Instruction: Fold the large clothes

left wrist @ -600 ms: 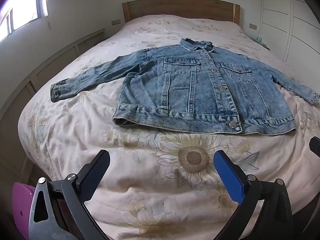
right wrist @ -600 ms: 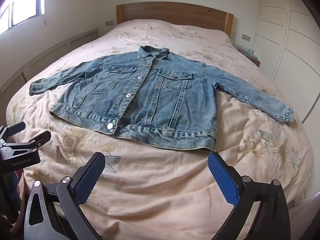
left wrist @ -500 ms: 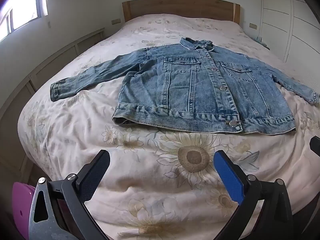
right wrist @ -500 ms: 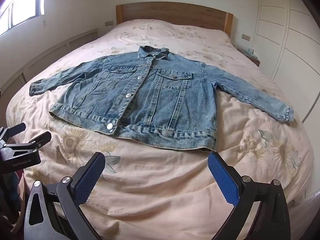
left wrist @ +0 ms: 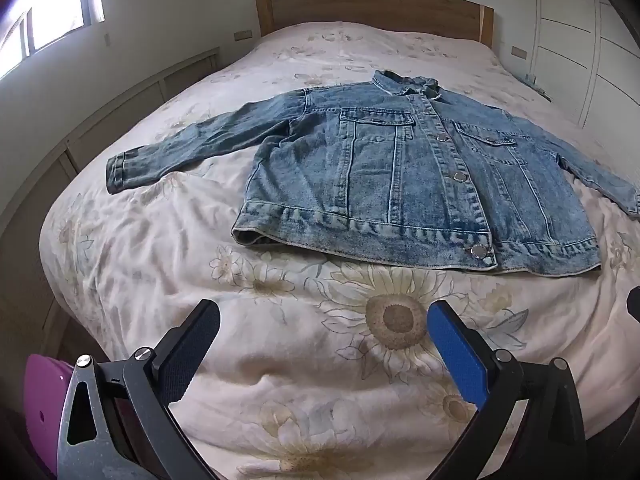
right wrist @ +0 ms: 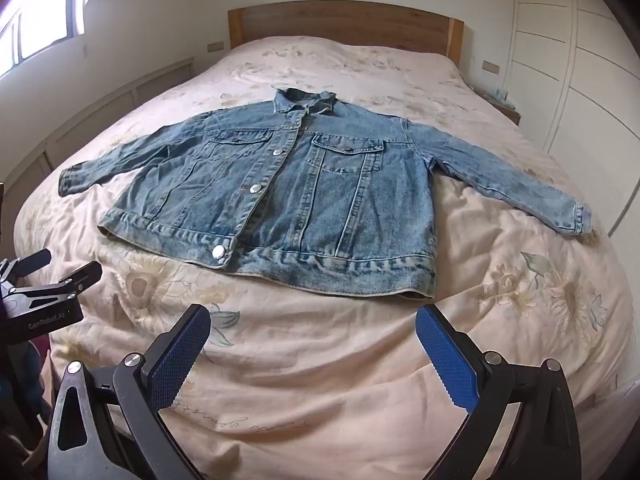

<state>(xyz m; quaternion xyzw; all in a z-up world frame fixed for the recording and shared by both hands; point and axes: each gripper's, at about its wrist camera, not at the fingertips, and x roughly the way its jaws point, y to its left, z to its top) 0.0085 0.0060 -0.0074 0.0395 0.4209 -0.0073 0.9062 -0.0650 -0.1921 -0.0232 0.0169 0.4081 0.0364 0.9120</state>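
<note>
Denim jacket [right wrist: 304, 196] lies flat and buttoned mid-bed [right wrist: 360, 380], sleeves spread, unfolded; left tongs [left wrist: 322, 334] and right tongs [right wrist: 312, 340] hover released near the foot edge.

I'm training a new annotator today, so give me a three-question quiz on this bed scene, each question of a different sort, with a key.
1. True or false: the denim jacket lies front up on the floral bedspread with both sleeves spread outward.
2. Multiple choice: the left claw and the right claw are
A. both open and holding nothing
B. both shut on the hem
C. one open, one shut on a sleeve
3. Fill in: the jacket's collar points toward the wooden ____.

Key: 1 true; 2 A; 3 headboard.
</note>
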